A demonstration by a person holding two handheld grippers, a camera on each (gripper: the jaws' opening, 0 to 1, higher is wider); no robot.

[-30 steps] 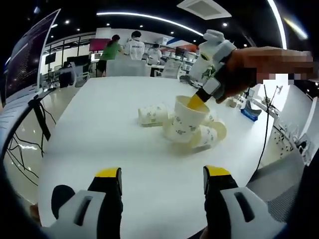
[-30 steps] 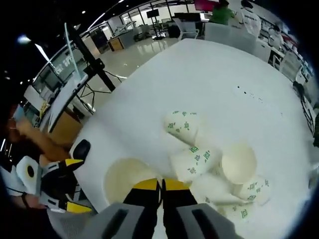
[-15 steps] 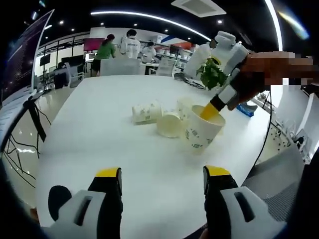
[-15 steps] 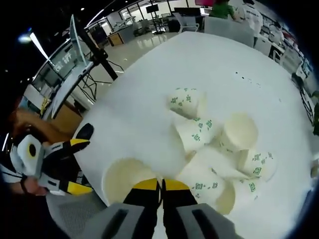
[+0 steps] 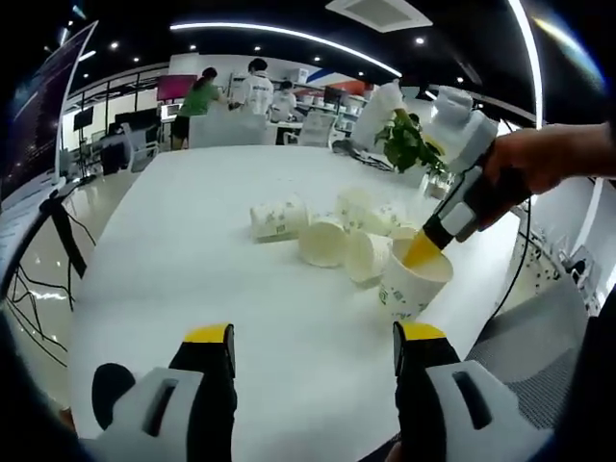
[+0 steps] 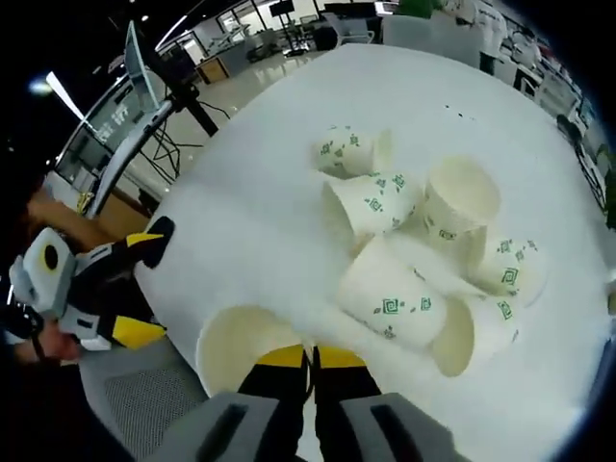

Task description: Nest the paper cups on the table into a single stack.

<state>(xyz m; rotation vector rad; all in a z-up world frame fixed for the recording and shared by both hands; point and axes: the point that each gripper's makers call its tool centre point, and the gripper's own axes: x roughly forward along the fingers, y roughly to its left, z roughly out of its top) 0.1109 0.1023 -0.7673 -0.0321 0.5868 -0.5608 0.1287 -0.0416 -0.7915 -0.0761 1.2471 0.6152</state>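
My right gripper (image 6: 310, 358) is shut on the rim of an upright white paper cup (image 6: 241, 346) with green print. In the left gripper view this cup (image 5: 412, 286) hangs low near the table's right edge, and the right gripper (image 5: 423, 252) reaches down into it. Several more cups lie tumbled together on the white table (image 6: 289, 125): one on its side (image 6: 390, 298), one upright (image 6: 462, 197), others around them. That cluster (image 5: 327, 239) sits mid-table, left of the held cup. My left gripper (image 5: 315, 337) is open and holds nothing; it also appears at the table's edge (image 6: 101, 289).
A grey mesh chair (image 5: 549, 332) stands off the table's right edge, and another chair seat (image 6: 135, 395) is below the held cup. A potted plant (image 5: 409, 144) stands at the far right. People (image 5: 258, 91) work at desks far behind. A monitor (image 5: 38, 87) is at left.
My right gripper has carried its cup away from above the pile, rightward and down toward the table's edge. The left gripper has stayed open and still.
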